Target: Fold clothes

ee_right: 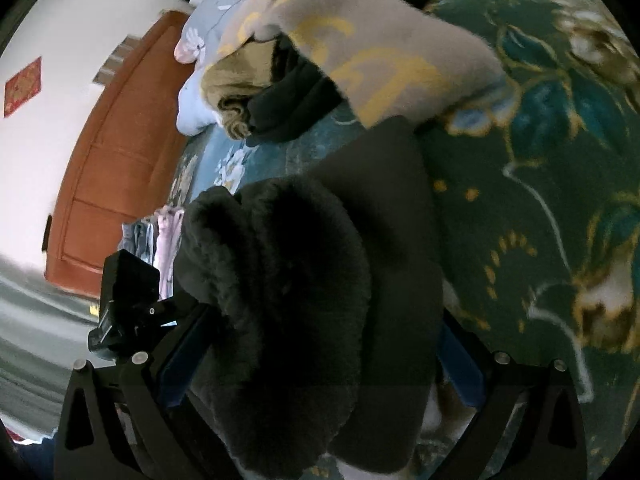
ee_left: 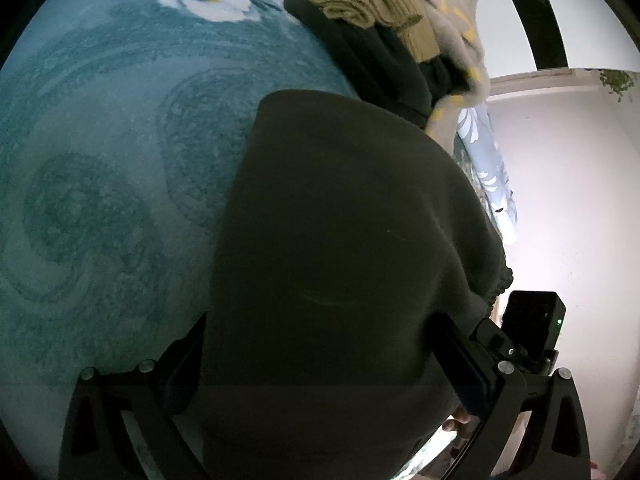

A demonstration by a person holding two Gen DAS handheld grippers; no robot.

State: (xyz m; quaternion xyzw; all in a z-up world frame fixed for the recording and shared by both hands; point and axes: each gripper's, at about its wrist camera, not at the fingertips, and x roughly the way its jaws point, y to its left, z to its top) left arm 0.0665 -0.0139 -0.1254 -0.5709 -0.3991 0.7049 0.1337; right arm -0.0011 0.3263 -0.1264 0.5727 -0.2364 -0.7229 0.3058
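at the centre of both wrist views, a dark fleece garment (ee_left: 340,248) fills each set of tongs, left tongs (ee_left: 320,384) and right tongs (ee_right: 316,364) alike clamped on it. its long axis runs away over the bed (ee_left: 100,160), toward the clothes pile (ee_left: 372,12) at upper right.

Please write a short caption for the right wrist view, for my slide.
Right hand-held gripper clamps a dark fleece-lined garment above a green floral bedspread.
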